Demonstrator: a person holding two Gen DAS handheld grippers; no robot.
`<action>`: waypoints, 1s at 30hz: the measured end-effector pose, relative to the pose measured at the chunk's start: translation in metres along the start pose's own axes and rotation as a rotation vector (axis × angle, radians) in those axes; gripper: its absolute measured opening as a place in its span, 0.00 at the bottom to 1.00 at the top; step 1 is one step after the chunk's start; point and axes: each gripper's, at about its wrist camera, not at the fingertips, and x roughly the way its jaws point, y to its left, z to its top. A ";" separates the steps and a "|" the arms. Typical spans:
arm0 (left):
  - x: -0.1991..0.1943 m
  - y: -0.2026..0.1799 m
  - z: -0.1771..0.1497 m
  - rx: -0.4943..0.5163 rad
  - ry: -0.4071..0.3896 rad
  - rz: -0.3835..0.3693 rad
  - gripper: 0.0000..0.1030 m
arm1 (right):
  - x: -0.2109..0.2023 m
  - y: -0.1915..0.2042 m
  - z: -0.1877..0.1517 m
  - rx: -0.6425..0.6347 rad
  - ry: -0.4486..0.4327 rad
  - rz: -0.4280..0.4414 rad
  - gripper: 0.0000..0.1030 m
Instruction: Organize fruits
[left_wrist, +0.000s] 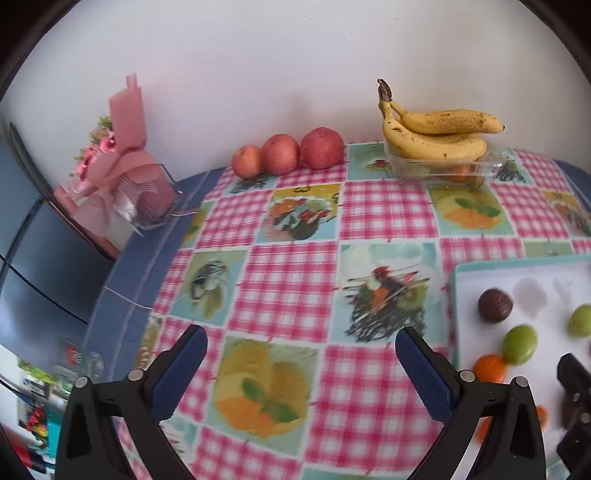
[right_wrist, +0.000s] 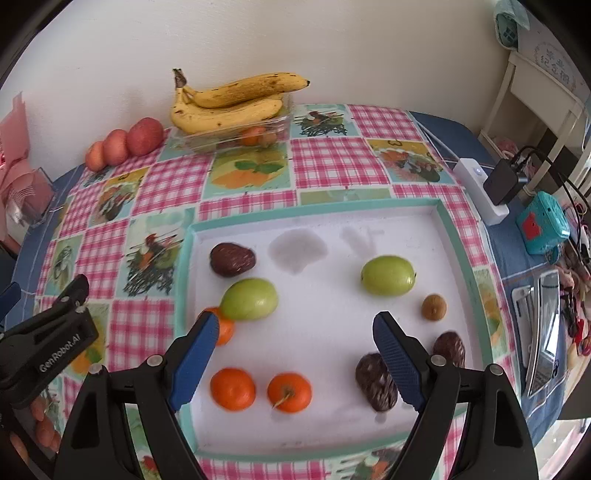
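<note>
Both tongs stand released and empty: the right tongs (right_wrist: 291, 328) hang over the white tray (right_wrist: 448, 229) on the bench (right_wrist: 332, 162), the left tongs (left_wrist: 301, 345) over bare checked cloth just left of it. In the right wrist view the tray carries two green fruits (right_wrist: 388, 275) at 10 and 1 o'clock, three oranges (right_wrist: 232, 388) at 7 to 8 o'clock, dark fruits (right_wrist: 232, 259) at 11 and 5 o'clock, and a small brown fruit (right_wrist: 434, 307) at 3 o'clock. At the bench's 12 o'clock edge lie bananas (right_wrist: 229, 107) on a clear box (right_wrist: 273, 125), with three red apples (right_wrist: 144, 136) at 10 o'clock.
</note>
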 end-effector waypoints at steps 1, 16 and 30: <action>0.000 0.003 -0.003 0.005 0.014 -0.008 1.00 | -0.003 0.002 -0.004 -0.003 0.002 -0.004 0.83; -0.012 0.070 -0.056 -0.059 0.204 -0.089 1.00 | -0.031 0.014 -0.055 -0.005 0.061 -0.010 0.83; -0.036 0.082 -0.094 -0.079 0.196 -0.194 1.00 | -0.051 0.024 -0.089 -0.047 0.020 0.033 0.83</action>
